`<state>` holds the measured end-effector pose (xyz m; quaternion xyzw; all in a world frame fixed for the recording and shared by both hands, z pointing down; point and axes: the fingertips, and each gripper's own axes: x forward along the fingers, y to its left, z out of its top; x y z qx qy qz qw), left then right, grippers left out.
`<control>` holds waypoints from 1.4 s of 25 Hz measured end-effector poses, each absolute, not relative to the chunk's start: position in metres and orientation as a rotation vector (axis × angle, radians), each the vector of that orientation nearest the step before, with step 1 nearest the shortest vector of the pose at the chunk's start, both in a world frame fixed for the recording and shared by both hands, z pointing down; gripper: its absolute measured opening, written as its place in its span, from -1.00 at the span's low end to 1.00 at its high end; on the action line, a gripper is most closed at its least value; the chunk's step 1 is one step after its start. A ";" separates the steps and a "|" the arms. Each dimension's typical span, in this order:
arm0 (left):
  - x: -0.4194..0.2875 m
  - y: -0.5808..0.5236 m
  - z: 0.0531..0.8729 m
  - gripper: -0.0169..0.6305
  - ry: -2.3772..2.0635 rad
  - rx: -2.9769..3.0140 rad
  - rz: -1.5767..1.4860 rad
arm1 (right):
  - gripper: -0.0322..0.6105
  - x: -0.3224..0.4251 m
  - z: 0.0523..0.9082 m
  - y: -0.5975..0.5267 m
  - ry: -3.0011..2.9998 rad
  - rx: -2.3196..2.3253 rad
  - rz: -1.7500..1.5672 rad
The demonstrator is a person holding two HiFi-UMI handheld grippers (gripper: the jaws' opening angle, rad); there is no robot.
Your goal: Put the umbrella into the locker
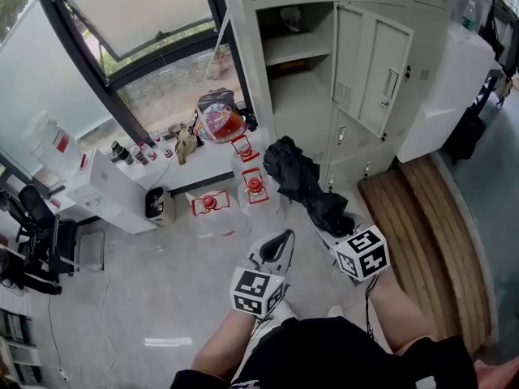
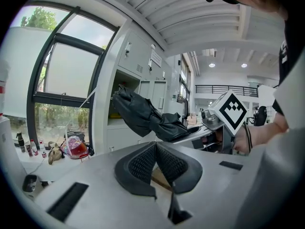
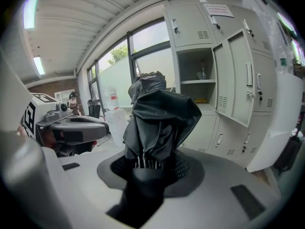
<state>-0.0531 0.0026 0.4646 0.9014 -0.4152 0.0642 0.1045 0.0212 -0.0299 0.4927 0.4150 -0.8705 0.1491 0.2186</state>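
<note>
**A:** Start close in. What are the two claws doing?

**B:** The left gripper (image 2: 155, 147) has its ribbed pads pressed together at the tips, with nothing between them. In the head view it sits low in the middle (image 1: 280, 240), just left of the right gripper (image 1: 331, 220).

**A:** And the right one?

**B:** The right gripper (image 3: 152, 168) is pinching the bunched lower end of the black folded umbrella (image 3: 159, 118), where the metal rib ends show just above the pads.

**A:** So where is the umbrella?

**B:** In the air, carried by that claw alone. From the head view it (image 1: 300, 177) slants up and away from the person towards the cabinets. The left gripper view shows it (image 2: 143, 113) crossing in front of the locker bank. It is outside every compartment and touches none of them.

**A:** What lies beyond it?

**B:** On the floor just left of the umbrella stand clear water jugs with red handles (image 1: 209, 205). To the right lies a stack of wooden boards (image 1: 430, 233).

**A:** And the locker?

**B:** Beyond that is the pale grey locker (image 1: 263, 87). One tall compartment stands open and has a shelf (image 1: 296, 51) across it. Its door (image 1: 373, 71) is swung out to the right. The right gripper view has the same open compartment (image 3: 181, 80) behind the umbrella, to its right.

**A:** Farthest back?

**B:** The window (image 1: 162, 47) is left of the locker. A colourful bag (image 1: 219, 124) and small bottles (image 1: 134, 152) sit on the ledge below it.
</note>
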 end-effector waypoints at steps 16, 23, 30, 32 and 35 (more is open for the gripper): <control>-0.094 -0.016 0.464 -0.90 -1.110 2.733 0.207 | -0.27 -0.017 0.495 -0.049 -2.369 1.263 0.450; -0.102 -0.023 0.467 -0.90 -1.101 2.721 0.195 | -0.27 -0.022 0.498 -0.055 -2.349 1.266 0.458; -0.097 -0.038 0.465 -0.90 -1.114 2.723 0.191 | -0.27 -0.011 0.500 -0.070 -2.335 1.271 0.455; -0.094 -0.043 0.464 -0.90 -1.115 2.727 0.192 | -0.27 -0.008 0.499 -0.078 -2.334 1.272 0.449; -0.090 -0.052 0.465 -0.90 -1.118 2.730 0.204 | -0.27 -0.003 0.500 -0.088 -2.335 1.275 0.447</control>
